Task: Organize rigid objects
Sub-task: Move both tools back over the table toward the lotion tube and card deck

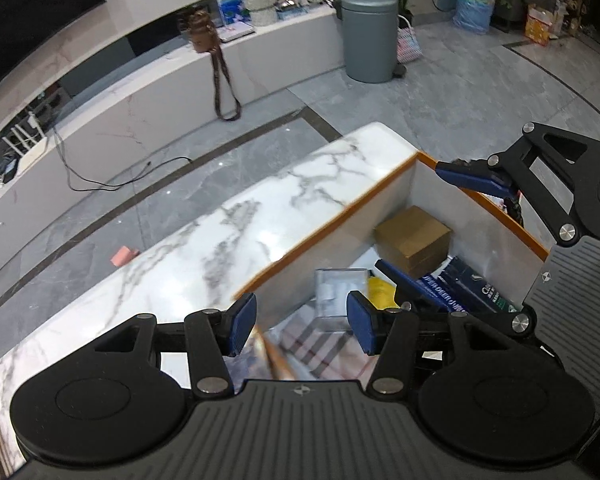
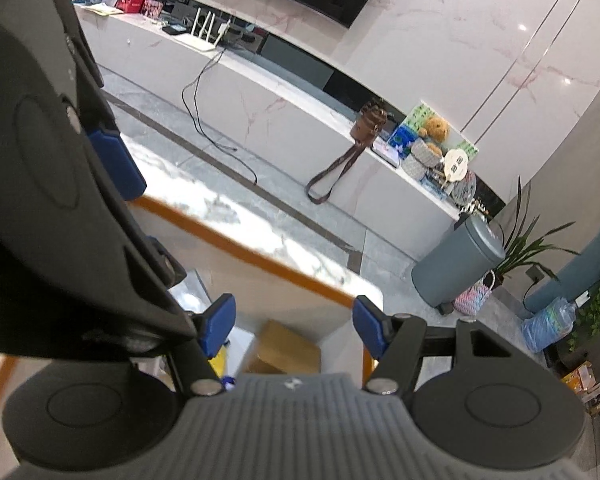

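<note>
A white bin with an orange rim [image 1: 332, 216] stands on the marble table [image 1: 228, 232]. Inside lie a brown cardboard box [image 1: 414, 240], a clear plastic box [image 1: 338, 290], a yellow item [image 1: 382, 294], dark blue boxes [image 1: 460, 292] and a plaid-patterned thing [image 1: 316, 344]. My left gripper [image 1: 302, 322] hovers over the bin's near corner, its jaws apart with nothing pressed between the pads. A blurred orange edge [image 1: 274, 356] shows near its left finger. My right gripper [image 2: 295, 326] is open above the brown box [image 2: 286, 346]; its fingers [image 1: 472, 178] reach in over the far rim.
Grey tiled floor [image 1: 460, 92] lies beyond the table. A long white TV cabinet [image 1: 148, 92] carries a brown bag [image 1: 202, 34], a teddy bear and boxes. A grey bin [image 1: 370, 36], a woven basket, a water jug and plants stand at the back.
</note>
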`<state>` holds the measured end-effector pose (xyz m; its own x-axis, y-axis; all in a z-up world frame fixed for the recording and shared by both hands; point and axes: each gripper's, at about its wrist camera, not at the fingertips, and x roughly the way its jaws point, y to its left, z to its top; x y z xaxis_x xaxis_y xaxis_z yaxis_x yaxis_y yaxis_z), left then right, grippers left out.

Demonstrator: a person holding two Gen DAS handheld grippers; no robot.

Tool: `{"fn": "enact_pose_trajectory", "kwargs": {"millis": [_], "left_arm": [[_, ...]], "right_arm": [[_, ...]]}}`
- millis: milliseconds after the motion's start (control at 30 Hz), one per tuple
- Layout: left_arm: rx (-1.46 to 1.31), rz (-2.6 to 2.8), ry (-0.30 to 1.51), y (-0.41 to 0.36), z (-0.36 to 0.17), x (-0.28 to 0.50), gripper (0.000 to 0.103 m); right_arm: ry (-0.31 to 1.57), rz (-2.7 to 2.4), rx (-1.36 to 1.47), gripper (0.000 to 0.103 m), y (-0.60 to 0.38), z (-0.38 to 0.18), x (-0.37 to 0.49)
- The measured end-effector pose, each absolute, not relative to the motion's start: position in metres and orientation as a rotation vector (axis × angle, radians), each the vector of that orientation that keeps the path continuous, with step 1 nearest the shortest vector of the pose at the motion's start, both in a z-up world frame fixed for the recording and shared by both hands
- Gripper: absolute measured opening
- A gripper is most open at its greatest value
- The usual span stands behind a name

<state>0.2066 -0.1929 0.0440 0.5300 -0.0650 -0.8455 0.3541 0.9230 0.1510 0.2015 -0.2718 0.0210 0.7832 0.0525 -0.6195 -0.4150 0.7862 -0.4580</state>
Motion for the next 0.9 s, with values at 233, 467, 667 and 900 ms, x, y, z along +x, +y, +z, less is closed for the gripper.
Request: {"fn": "enact_pose_trajectory", "kwargs": {"millis": [233, 467, 667, 900], "left_arm": [[0.324, -0.207, 0.964, -0.163, 0.063, 0.192, 0.061], [0.292, -0.156, 0.956, -0.129, 0.074, 0.180, 0.061], [0.281, -0.122, 0.945, -0.103, 0.082, 0.173, 0.061], [0.248, -0.097, 0.918, -0.066, 0.077, 0.158, 0.068]], "right_arm": [[0.581, 0.314, -0.622, 0.064, -0.240, 0.040, 0.186], [0.546, 0.345, -0.629, 0.064, -0.205, 0.051, 0.170], [0.519, 0.373, -0.633, 0.064, -0.177, 0.059, 0.155], [0.501, 0.411, -0.599, 0.066, -0.148, 0.056, 0.136]]}}
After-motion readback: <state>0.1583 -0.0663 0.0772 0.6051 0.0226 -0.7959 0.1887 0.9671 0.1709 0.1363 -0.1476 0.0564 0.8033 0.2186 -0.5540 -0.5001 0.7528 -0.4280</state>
